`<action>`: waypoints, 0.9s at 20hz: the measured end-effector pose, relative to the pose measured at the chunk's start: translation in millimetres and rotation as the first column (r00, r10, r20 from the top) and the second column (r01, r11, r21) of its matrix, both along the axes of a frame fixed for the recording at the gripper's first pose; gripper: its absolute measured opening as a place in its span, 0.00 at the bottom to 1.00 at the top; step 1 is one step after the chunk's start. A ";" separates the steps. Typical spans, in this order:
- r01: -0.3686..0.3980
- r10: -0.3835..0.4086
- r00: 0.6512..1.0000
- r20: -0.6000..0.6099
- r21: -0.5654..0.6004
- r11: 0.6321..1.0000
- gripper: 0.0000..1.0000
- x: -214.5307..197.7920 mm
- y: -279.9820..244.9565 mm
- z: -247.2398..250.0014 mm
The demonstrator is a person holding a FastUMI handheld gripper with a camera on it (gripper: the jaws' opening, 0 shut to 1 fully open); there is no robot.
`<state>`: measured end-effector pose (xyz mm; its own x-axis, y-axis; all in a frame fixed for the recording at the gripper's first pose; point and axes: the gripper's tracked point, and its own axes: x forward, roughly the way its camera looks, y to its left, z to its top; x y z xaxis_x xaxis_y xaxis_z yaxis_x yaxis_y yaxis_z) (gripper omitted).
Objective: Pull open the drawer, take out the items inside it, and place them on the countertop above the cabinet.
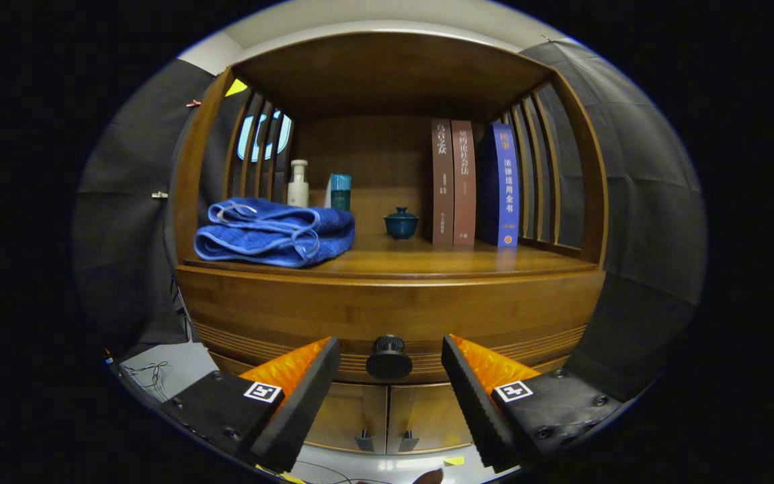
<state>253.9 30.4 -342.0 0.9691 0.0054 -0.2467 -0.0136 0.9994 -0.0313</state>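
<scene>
Knob [389, 357] sits centred between your spread, empty claw [390, 366] fingers, seemingly just ahead, so ease forward, clamp squarely, then pull the drawer [387, 316] straight.

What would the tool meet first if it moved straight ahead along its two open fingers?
Most likely the drawer knob, which sits centred between the fingers of the open tool, with the drawer front right behind it. Depth is hard to judge.

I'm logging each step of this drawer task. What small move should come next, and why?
Probably ease forward and close on the round black drawer knob. The gripper is open, its fingers either side of the knob, and the wooden drawer front looks shut.
</scene>
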 end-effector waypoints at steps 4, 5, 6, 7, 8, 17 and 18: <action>0.000 0.003 0.999 -0.042 0.052 0.999 0.66 23.2 4.4 -23.0; 0.017 -0.014 0.999 -0.051 0.065 0.998 0.59 25.3 4.1 -25.9; 0.024 -0.021 0.999 -0.042 0.069 0.997 0.58 23.7 4.1 -23.6; 0.015 -0.013 0.999 -0.034 0.046 0.999 0.54 22.2 3.3 -24.7; 0.001 0.000 1.000 -0.026 0.026 1.000 0.50 23.8 3.1 -25.0; 0.006 -0.005 0.999 -0.047 0.026 1.000 0.34 -15.3 2.0 -20.7; 0.007 -0.006 0.999 -0.045 0.027 1.000 0.34 -26.2 1.7 -20.2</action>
